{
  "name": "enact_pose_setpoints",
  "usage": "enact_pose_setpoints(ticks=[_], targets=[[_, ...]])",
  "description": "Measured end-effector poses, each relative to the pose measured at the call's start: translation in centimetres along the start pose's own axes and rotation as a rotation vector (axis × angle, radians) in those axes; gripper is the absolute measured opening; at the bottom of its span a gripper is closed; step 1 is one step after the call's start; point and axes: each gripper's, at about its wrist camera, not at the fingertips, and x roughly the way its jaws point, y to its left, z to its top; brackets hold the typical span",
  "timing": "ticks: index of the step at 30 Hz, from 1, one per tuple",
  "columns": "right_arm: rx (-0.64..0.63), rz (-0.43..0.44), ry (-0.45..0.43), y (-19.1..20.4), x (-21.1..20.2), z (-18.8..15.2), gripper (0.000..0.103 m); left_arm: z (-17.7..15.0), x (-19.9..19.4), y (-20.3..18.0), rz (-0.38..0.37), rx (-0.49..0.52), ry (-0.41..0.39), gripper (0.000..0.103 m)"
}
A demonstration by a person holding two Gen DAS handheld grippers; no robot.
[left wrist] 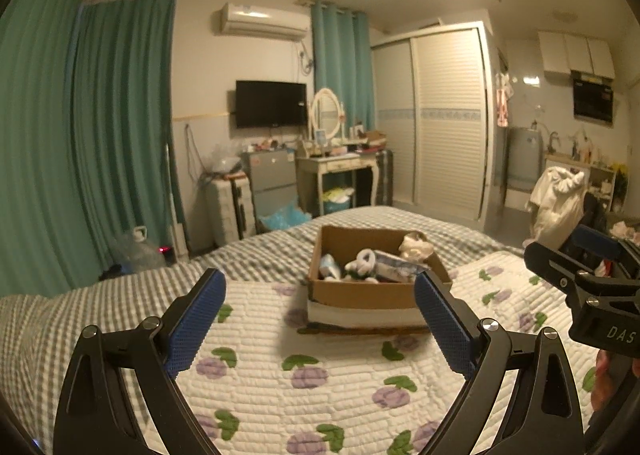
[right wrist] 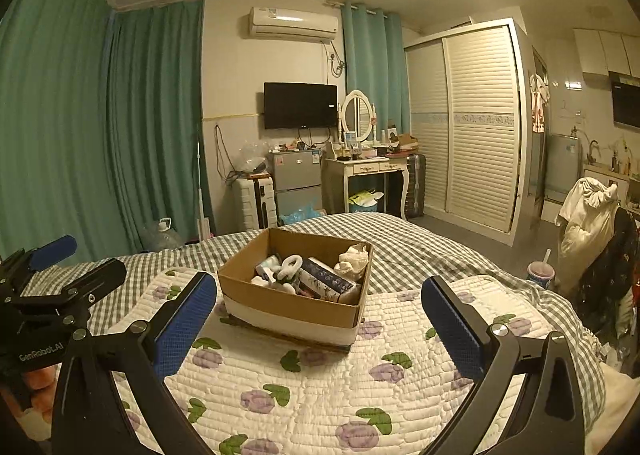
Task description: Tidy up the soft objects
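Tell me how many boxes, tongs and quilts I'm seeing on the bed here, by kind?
Cardboard box, holding soft items: 1
Tongs, both open: 2, left tongs and right tongs
Flowered quilt: 1
Total: 4

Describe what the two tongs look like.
Both tongs, left and right, are matte black V-shaped frames with silver screws and blue textured pads. White lettering shows on the bodies: "DAS" on the right, "GenRobot.AI" on the left. No cables or sleeves visible.

An open cardboard box (right wrist: 294, 305) sits on the quilt (right wrist: 320, 387), holding a white plush (right wrist: 290, 267), cloth (right wrist: 354, 257) and packets (right wrist: 328, 277).
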Motion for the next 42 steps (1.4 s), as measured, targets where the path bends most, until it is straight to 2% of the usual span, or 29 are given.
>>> enact_pose_setpoints(ticks=[42], targets=[[-0.002,0.016,0.041,0.98,0.5,-0.77,0.103,-0.71,0.64,-0.13,-0.012,-0.009,0.019,0.097]])
